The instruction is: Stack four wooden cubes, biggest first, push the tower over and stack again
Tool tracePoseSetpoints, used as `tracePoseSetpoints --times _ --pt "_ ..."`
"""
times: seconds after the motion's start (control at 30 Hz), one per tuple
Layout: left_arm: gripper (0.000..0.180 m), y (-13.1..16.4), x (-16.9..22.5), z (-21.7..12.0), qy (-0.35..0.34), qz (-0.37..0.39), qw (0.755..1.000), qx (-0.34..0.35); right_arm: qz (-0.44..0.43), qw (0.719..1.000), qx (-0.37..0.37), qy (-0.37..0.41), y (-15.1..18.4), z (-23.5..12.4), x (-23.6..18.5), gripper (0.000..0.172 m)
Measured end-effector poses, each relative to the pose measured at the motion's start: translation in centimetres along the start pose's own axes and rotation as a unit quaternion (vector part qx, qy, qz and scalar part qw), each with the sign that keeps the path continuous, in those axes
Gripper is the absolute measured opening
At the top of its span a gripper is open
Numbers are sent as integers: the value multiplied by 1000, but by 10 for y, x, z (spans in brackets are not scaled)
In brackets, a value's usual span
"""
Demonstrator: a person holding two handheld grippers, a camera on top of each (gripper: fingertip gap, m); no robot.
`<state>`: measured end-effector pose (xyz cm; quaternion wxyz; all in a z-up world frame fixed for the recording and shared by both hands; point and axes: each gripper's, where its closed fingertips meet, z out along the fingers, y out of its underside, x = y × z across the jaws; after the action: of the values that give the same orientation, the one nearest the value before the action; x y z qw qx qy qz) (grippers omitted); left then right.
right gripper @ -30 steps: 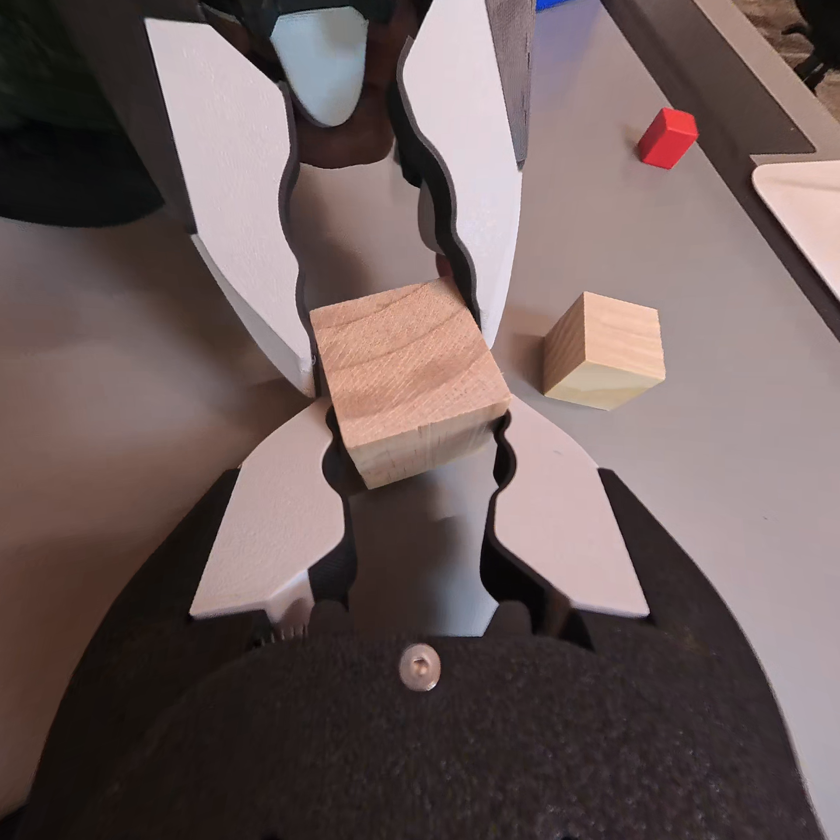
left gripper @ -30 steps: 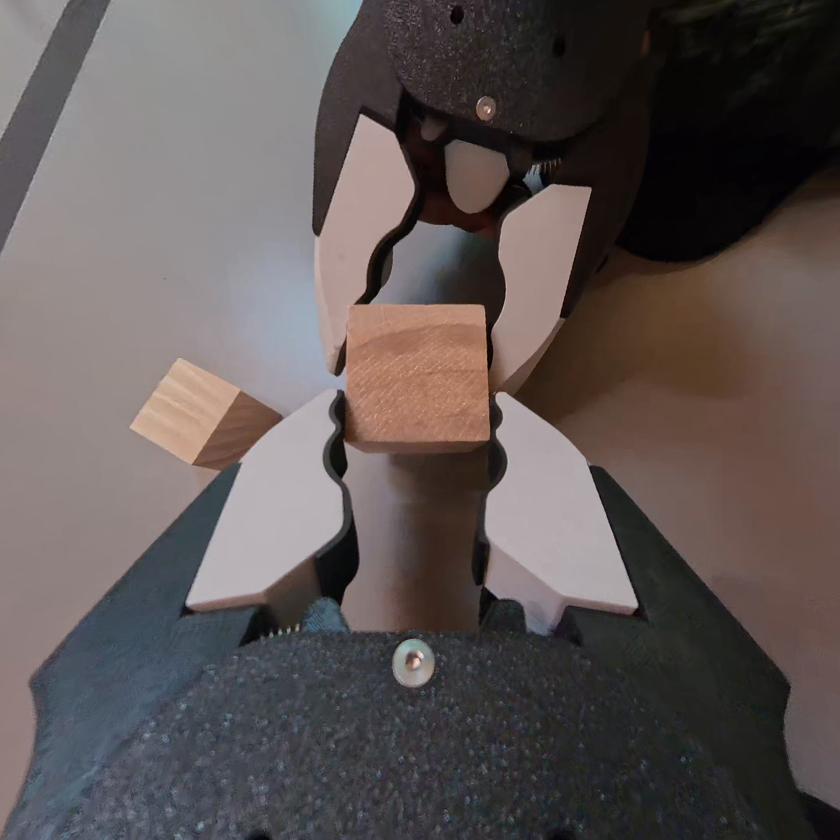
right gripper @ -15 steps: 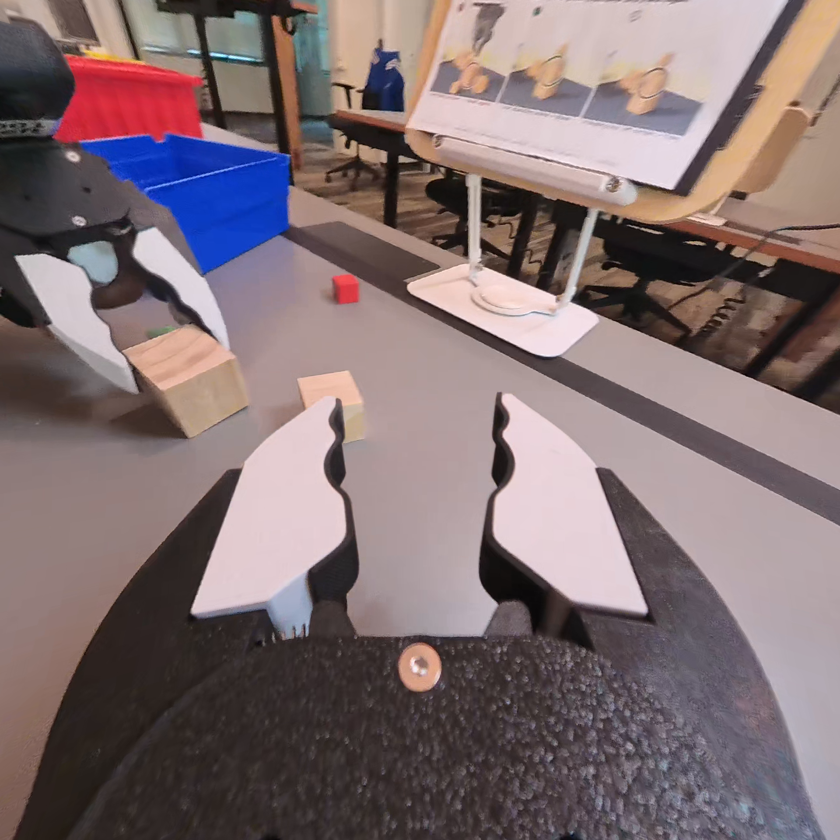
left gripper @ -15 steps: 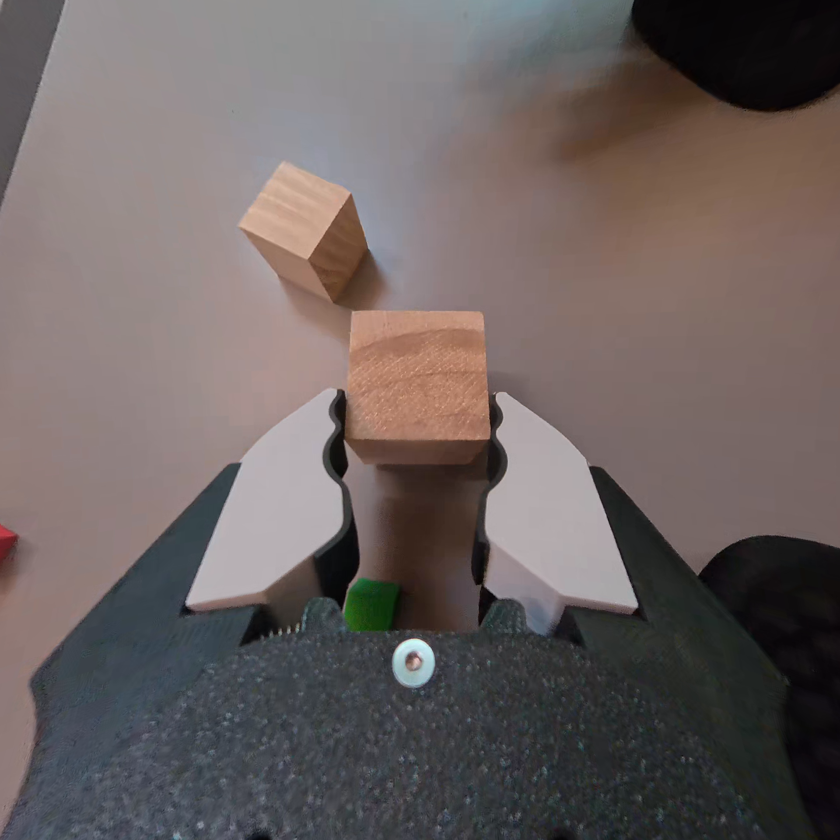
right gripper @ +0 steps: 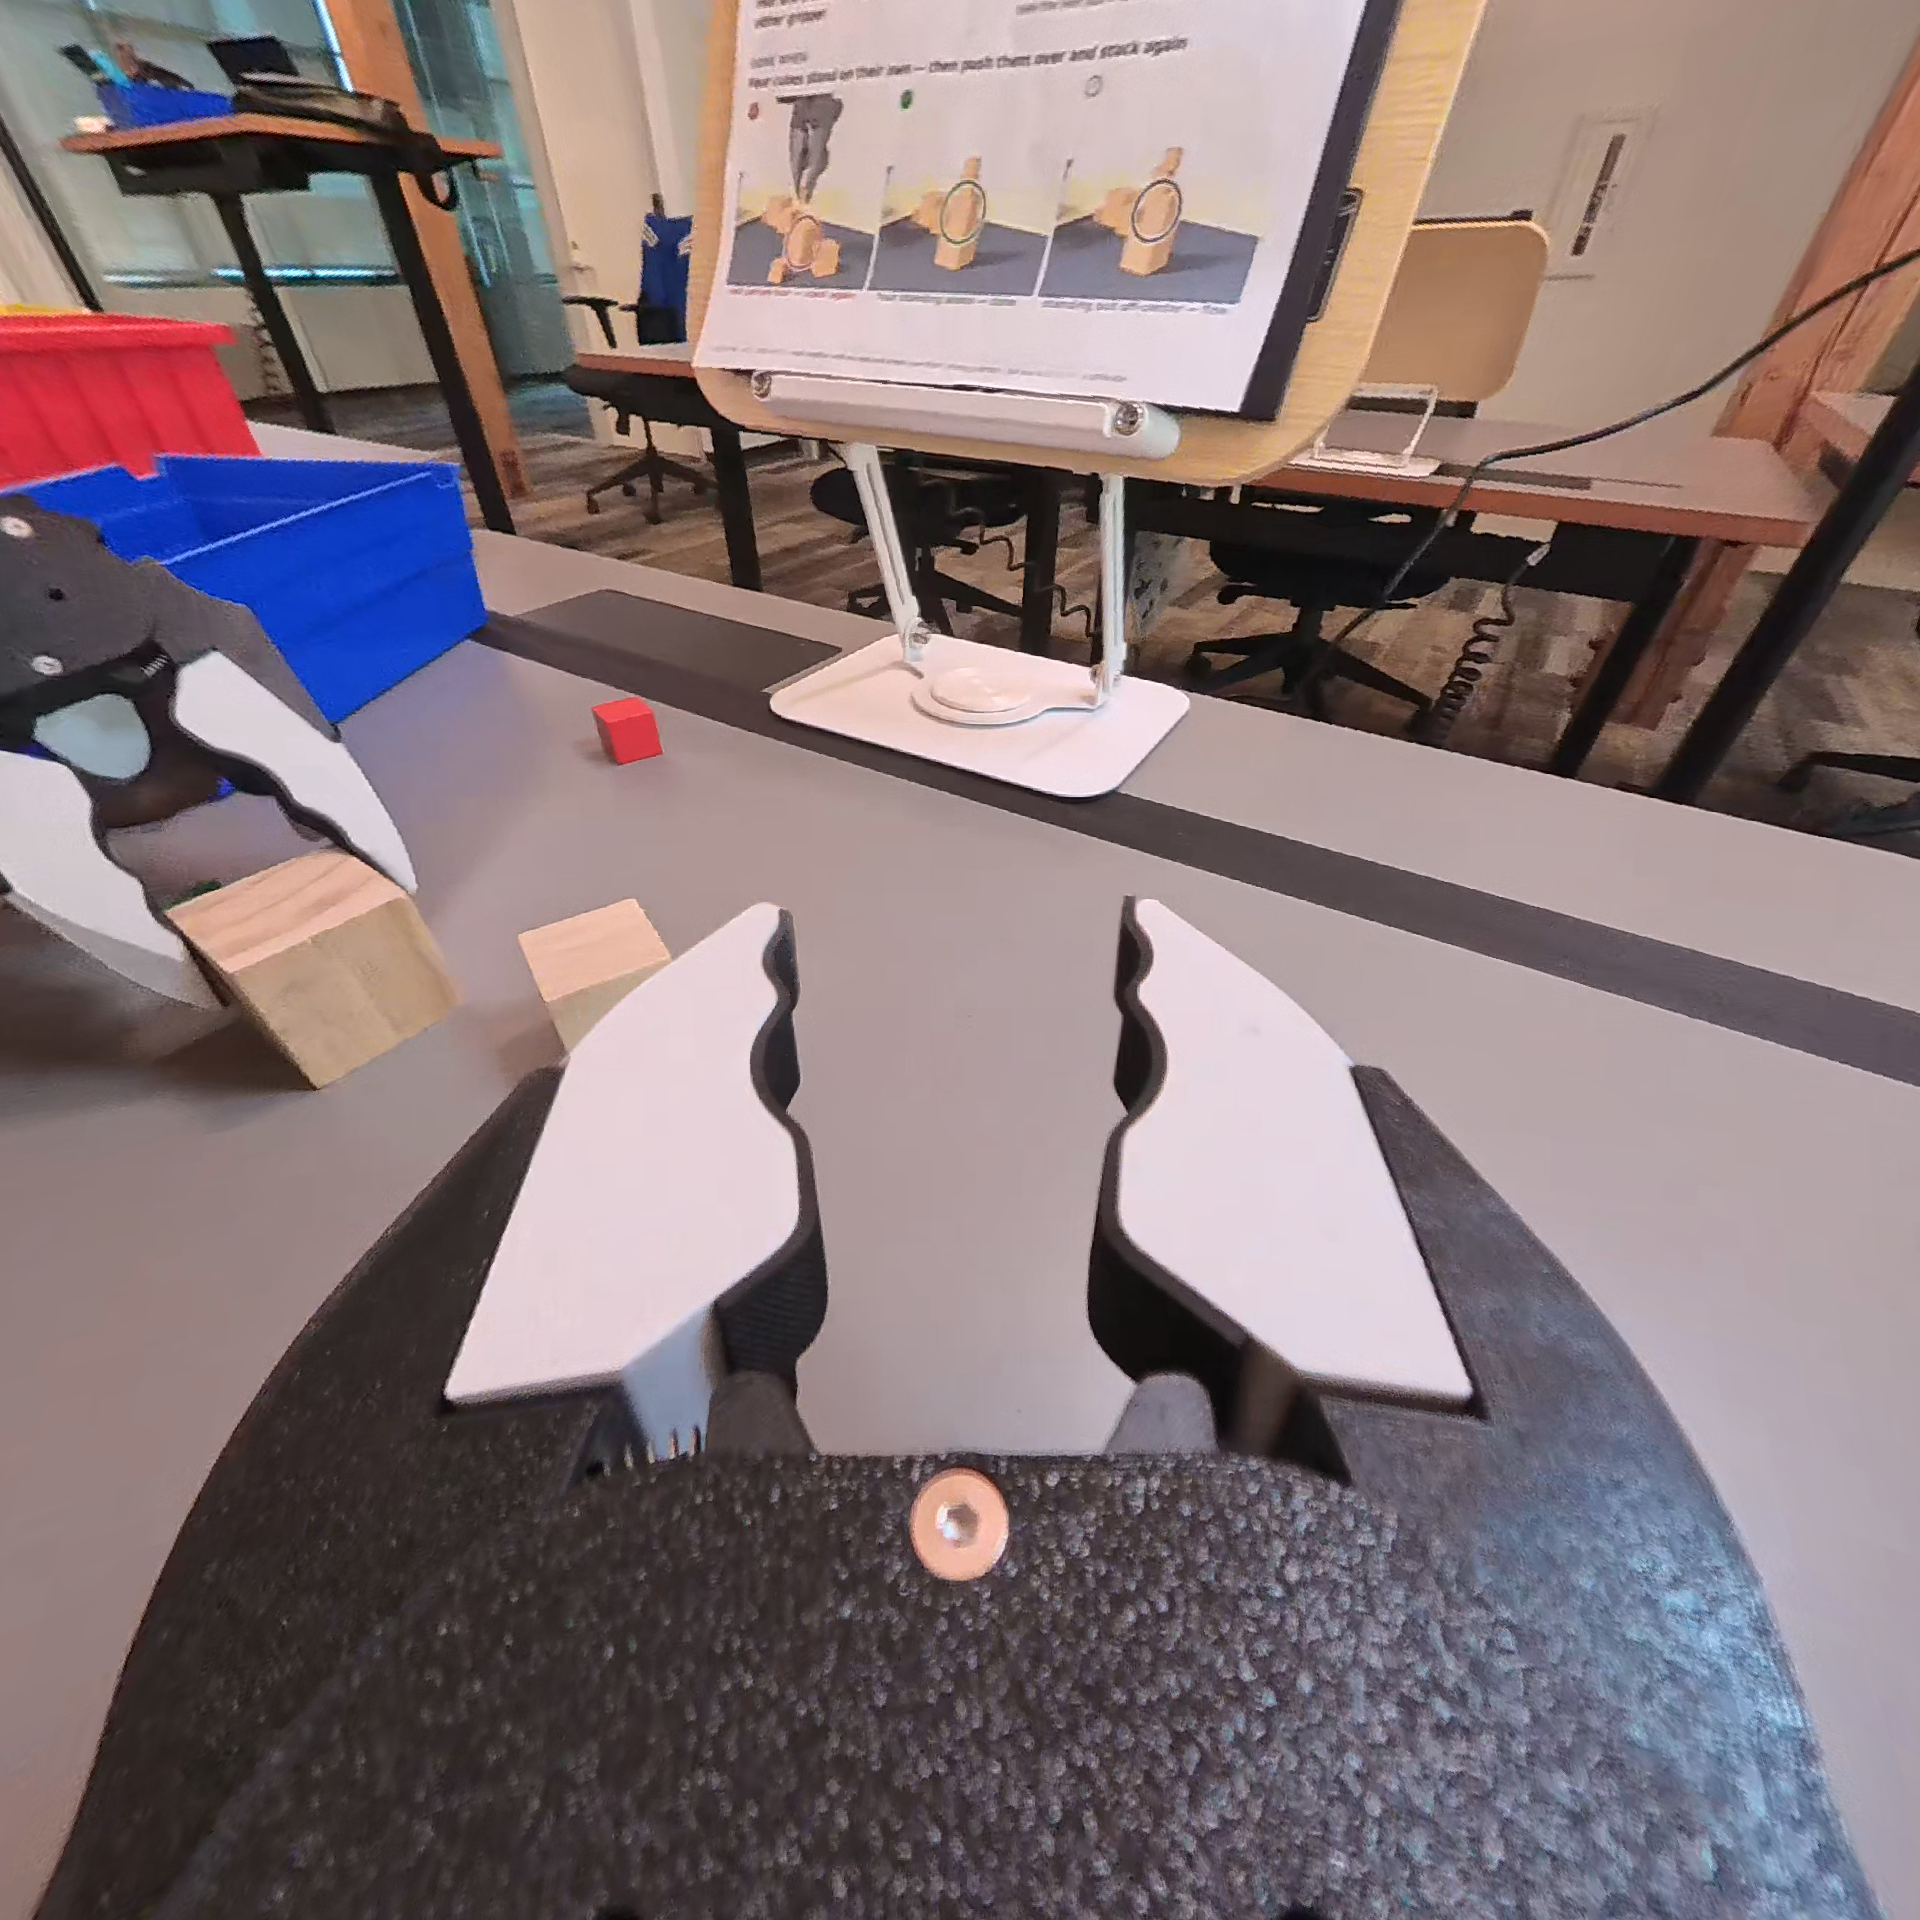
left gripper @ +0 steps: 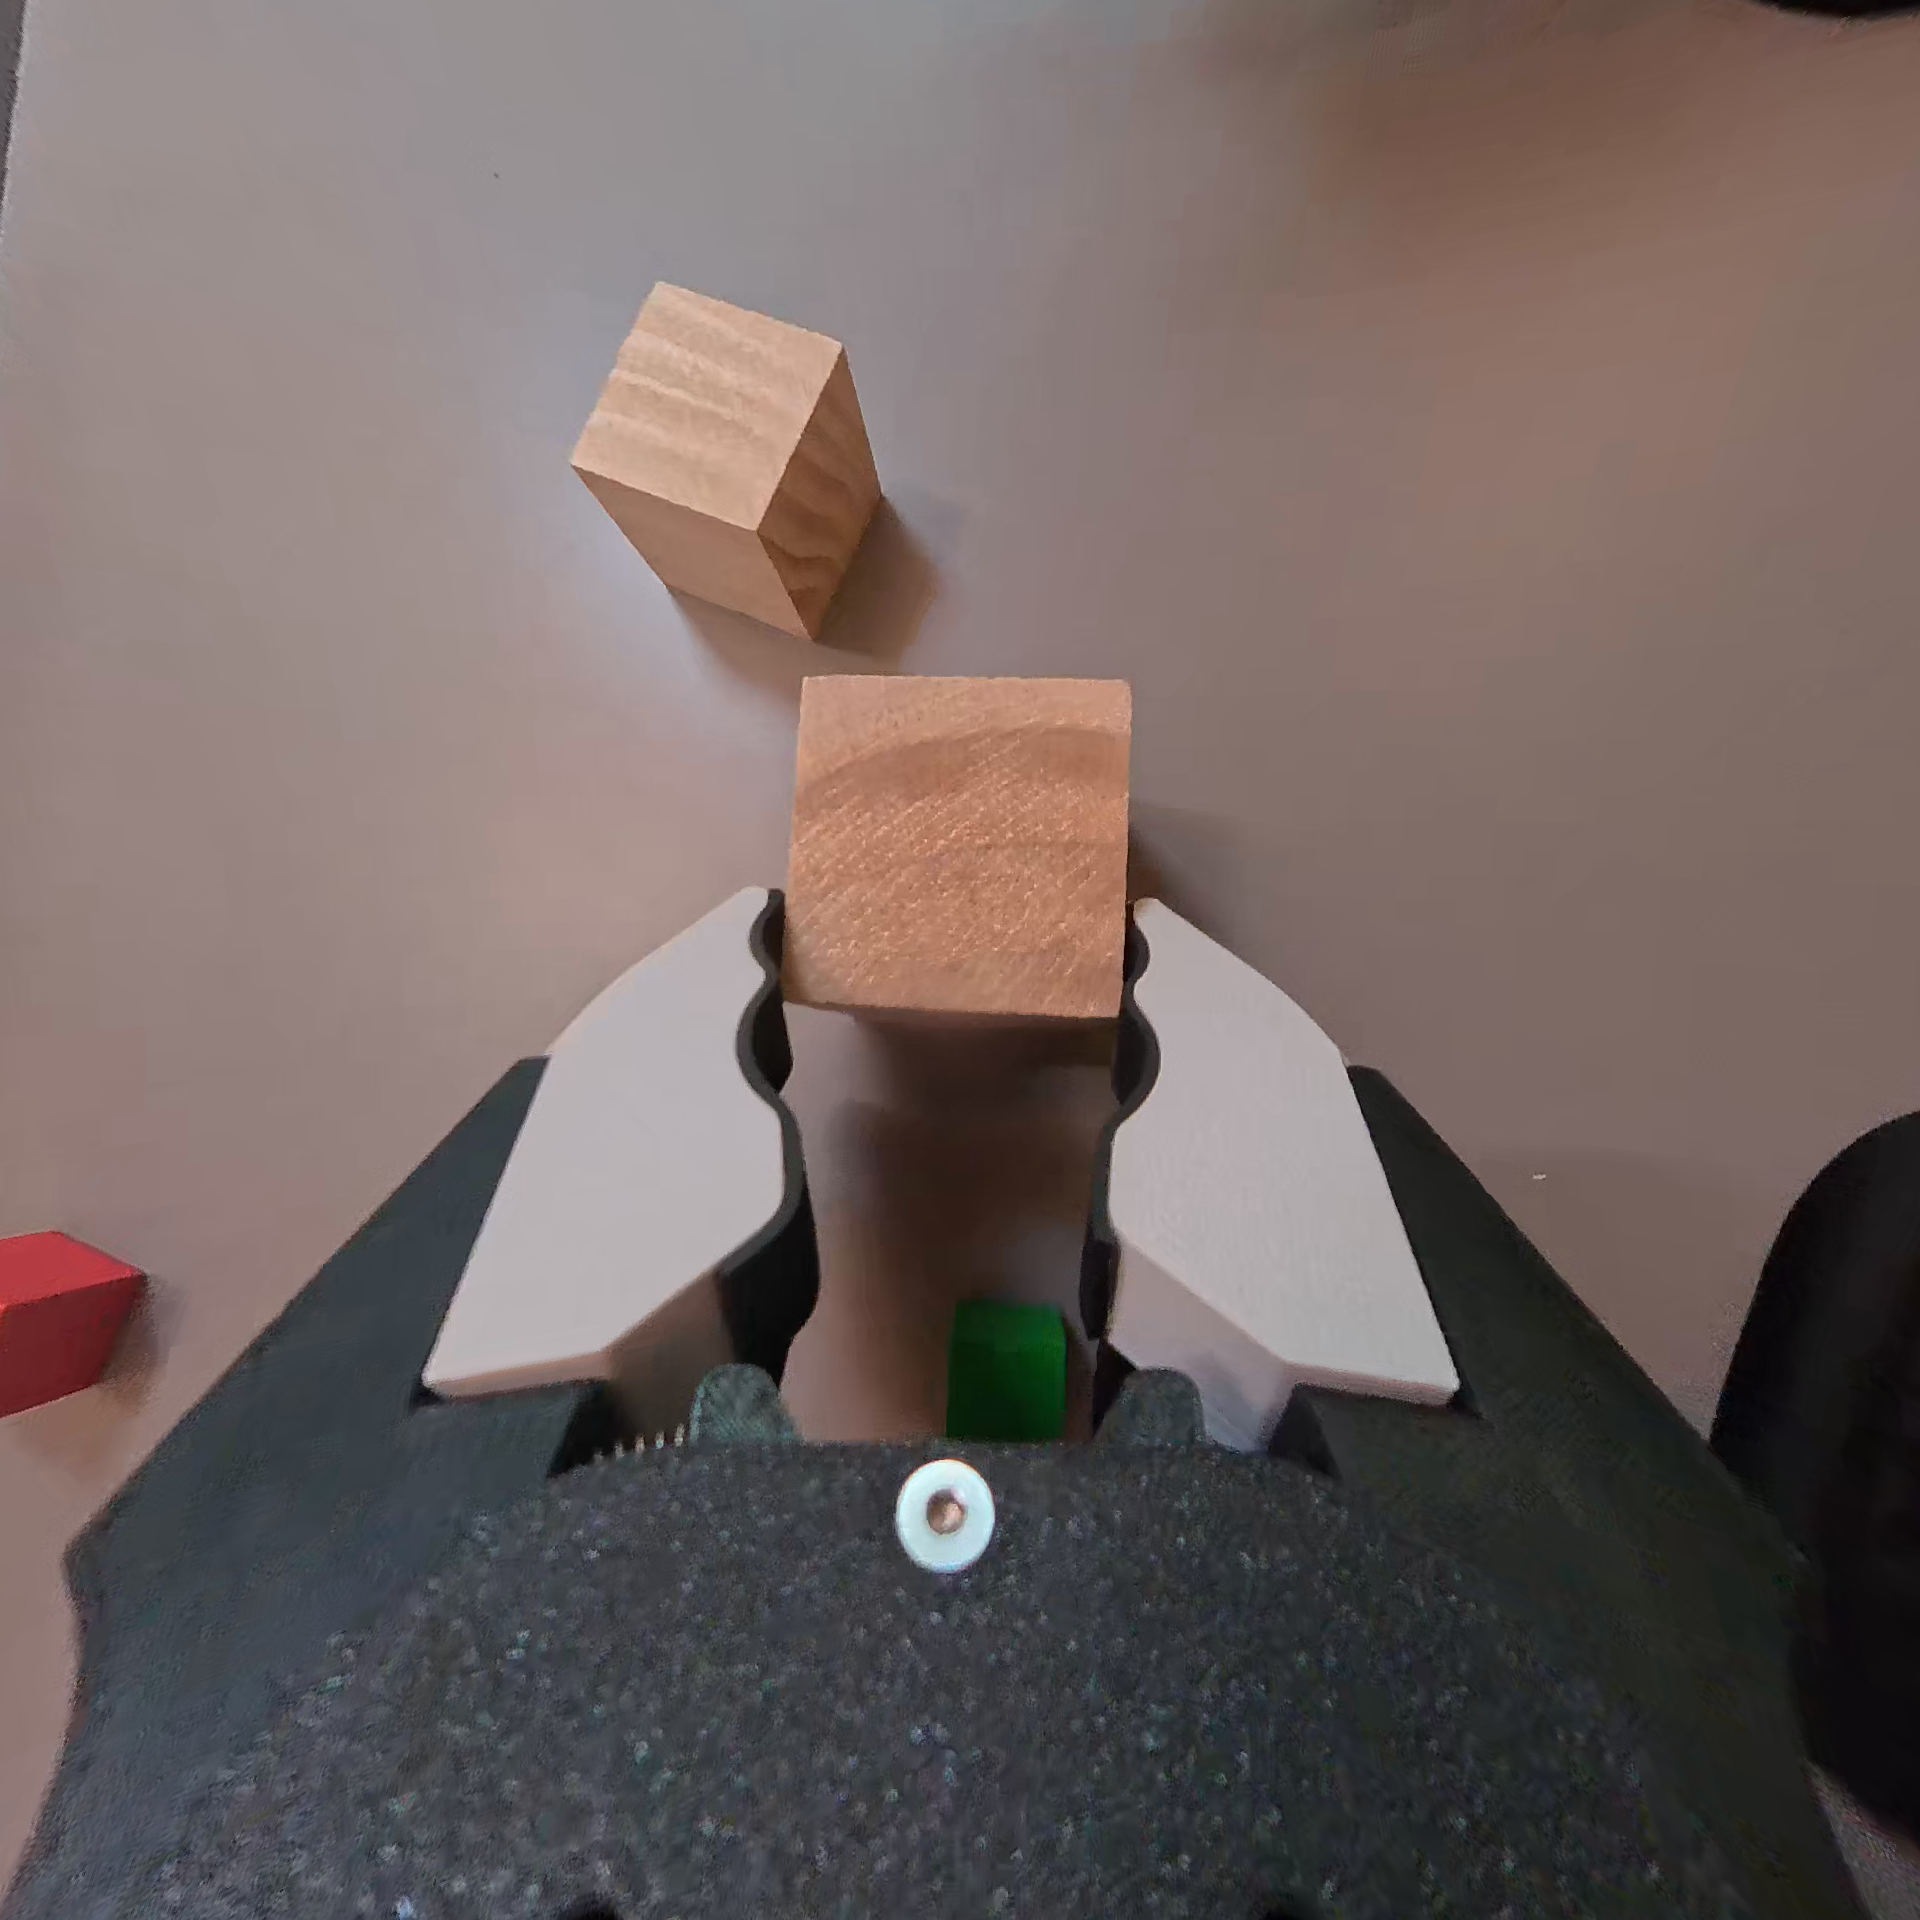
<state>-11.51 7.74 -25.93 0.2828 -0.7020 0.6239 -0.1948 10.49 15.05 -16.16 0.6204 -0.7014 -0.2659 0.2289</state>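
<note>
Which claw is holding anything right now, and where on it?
Left claw grips the large wooden cube by its two opposite side faces, near its lower edge. Right claw is open, holding nothing.

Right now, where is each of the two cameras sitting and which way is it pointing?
Left wrist view: on the left gripper, looking steeply down at the grey table; its own fingers clamp a large wooden cube.
Right wrist view: on the right gripper, looking level across the table toward a document stand; its own open fingers show.
Shared: the large cube, smaller wooden cube, red cube.
</note>
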Motion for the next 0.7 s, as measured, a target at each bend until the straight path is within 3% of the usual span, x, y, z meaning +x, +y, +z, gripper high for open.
tracePoseSetpoints --times 0.17,0.43,0.6,0.7 --pt "58 -5 -2 -13 -9 -10 1000 20 -9 1000 0 29 0 -2 10 59" --pt "55 -2 -8 -15 -37 -22 999 4 -14 999 28 24 -9 -8 9 39" --pt "56 -6 -16 -18 -55 -18 998 13 -34 998 47 36 -15 -12 10 11" --pt "58 -27 -20 -39 -61 -32 996 64 -44 996 56 44 -17 -13 9 0"
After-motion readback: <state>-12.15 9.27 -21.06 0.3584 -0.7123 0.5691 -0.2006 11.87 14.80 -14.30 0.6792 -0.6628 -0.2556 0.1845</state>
